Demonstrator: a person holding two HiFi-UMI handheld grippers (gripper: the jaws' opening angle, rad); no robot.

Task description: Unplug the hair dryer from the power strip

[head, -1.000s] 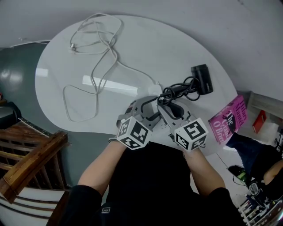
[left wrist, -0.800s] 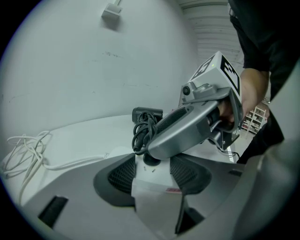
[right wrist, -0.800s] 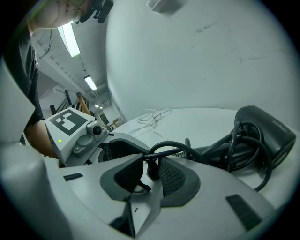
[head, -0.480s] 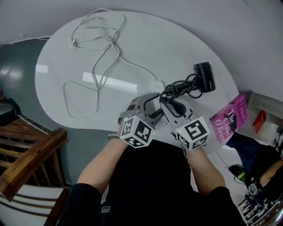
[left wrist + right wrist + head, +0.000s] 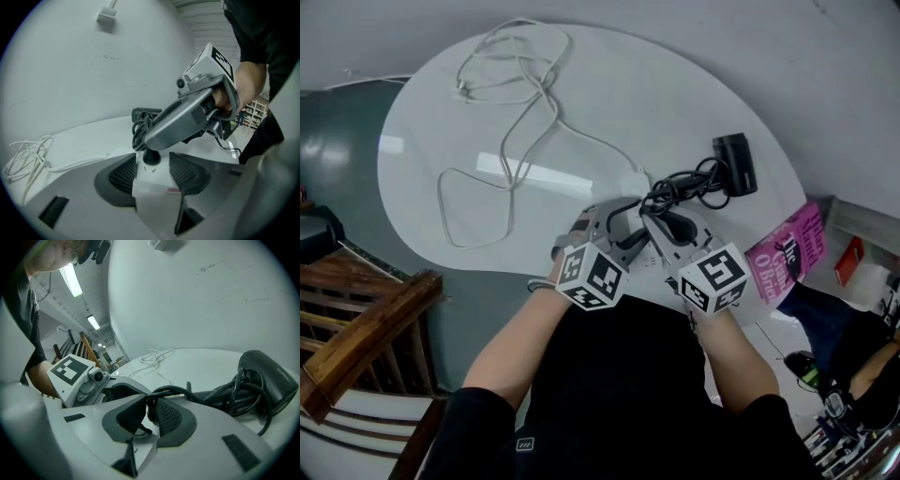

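Head view: hair dryer [image 5: 733,161] lying black near the right edge of the white table [image 5: 675,84], coiled cord [image 5: 686,187] trailing back to the left gripper [image 5: 617,223] and right gripper [image 5: 666,225], close together at the near rim. Left gripper view: pads pinching the sides of the white power strip [image 5: 152,183] (black plug [image 5: 151,157] seated on top). Right gripper view: jaws nearly together, clamped on that plug, dryer beyond at the right.

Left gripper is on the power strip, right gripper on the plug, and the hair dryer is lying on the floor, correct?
No. The head view shows the hair dryer lying on the table, not the floor. The left gripper is on the power strip and the right gripper on the plug.
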